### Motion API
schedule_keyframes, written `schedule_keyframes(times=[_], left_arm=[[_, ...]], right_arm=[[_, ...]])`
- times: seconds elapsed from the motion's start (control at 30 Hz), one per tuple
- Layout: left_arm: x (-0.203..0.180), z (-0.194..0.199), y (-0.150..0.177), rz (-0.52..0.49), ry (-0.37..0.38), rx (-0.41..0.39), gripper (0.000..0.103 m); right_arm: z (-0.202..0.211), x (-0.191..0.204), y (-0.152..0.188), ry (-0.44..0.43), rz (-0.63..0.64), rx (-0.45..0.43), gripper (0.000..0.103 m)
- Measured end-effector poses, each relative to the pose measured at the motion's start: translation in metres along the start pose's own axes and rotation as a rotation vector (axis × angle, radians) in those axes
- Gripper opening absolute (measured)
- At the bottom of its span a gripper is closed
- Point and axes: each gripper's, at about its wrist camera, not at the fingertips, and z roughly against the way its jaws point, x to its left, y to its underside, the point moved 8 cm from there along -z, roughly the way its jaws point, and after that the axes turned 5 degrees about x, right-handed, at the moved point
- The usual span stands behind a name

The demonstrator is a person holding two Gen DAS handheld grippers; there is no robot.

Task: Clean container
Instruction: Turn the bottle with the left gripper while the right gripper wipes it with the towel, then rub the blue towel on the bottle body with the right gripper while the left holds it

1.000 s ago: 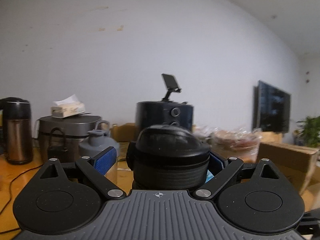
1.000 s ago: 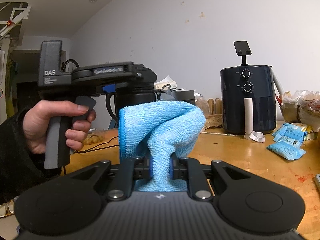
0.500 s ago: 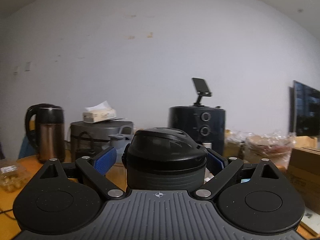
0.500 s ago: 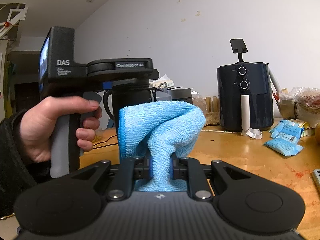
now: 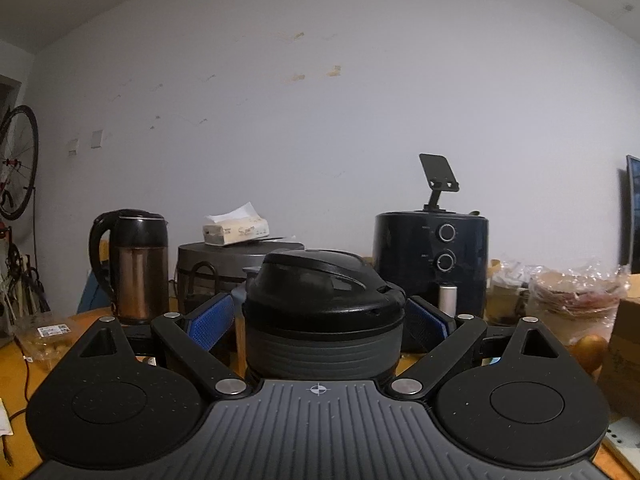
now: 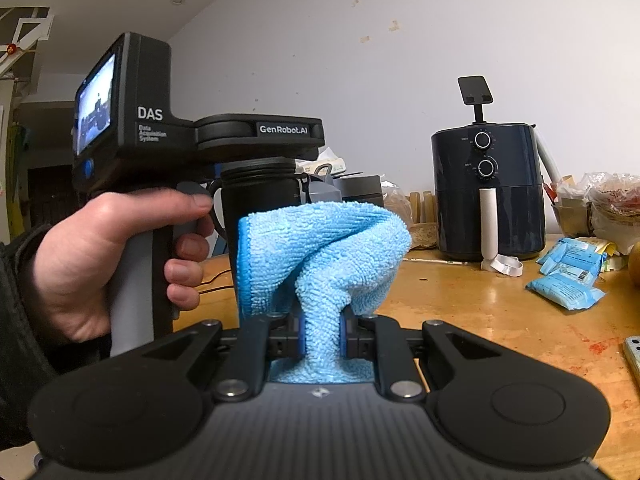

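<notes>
My left gripper [image 5: 320, 320] is shut on a black container [image 5: 322, 312] with a domed lid, held upright above the table. In the right wrist view the same container [image 6: 260, 200] shows as a dark cylinder under the left gripper's body, held by a hand. My right gripper [image 6: 322, 332] is shut on a light blue microfibre cloth [image 6: 320, 248], which bunches up in front of its fingers, close beside the container's wall; I cannot tell whether they touch.
A wooden table [image 6: 500, 320] carries a dark air fryer [image 6: 488, 192], blue packets [image 6: 568, 280], bagged food [image 6: 608, 204], a kettle [image 5: 132, 264], a grey cooker with a tissue box [image 5: 236, 232] and a cardboard box [image 5: 624, 356].
The left gripper with the container has turned left, so the kettle and air fryer slid right in its view. The left gripper's handle has come closer to the right camera. The cloth stays gripped.
</notes>
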Motion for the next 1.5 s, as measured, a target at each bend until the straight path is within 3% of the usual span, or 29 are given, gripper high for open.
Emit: schedule_keyframes(times=[0.1, 0.27, 0.37, 0.73, 1.37, 1.5], left_arm=[[-0.001, 0.001, -0.001, -0.002, -0.007, 0.001, 0.093], [-0.003, 0.001, -0.001, -0.007, -0.018, 0.006, 0.077], [-0.005, 0.001, 0.001, -0.01, -0.03, 0.009, 0.074], [-0.005, -0.001, 0.002, -0.025, -0.02, 0.007, 0.073], [0.004, -0.003, 0.006, -0.043, 0.138, -0.01, 0.073], [0.005, -0.003, 0.007, -0.048, 0.133, -0.009, 0.075]], right_arm=[[0.0, 0.0, 0.0, -0.001, -0.001, 0.001, 0.011], [0.0, -0.001, 0.0, -0.003, -0.001, 0.0, 0.012], [0.0, -0.001, 0.0, -0.003, 0.0, 0.0, 0.012], [0.0, 0.0, 0.001, -0.003, -0.001, 0.004, 0.012], [-0.002, 0.005, 0.002, -0.005, 0.002, 0.007, 0.012], [-0.002, 0.005, 0.001, -0.004, 0.002, 0.007, 0.012]])
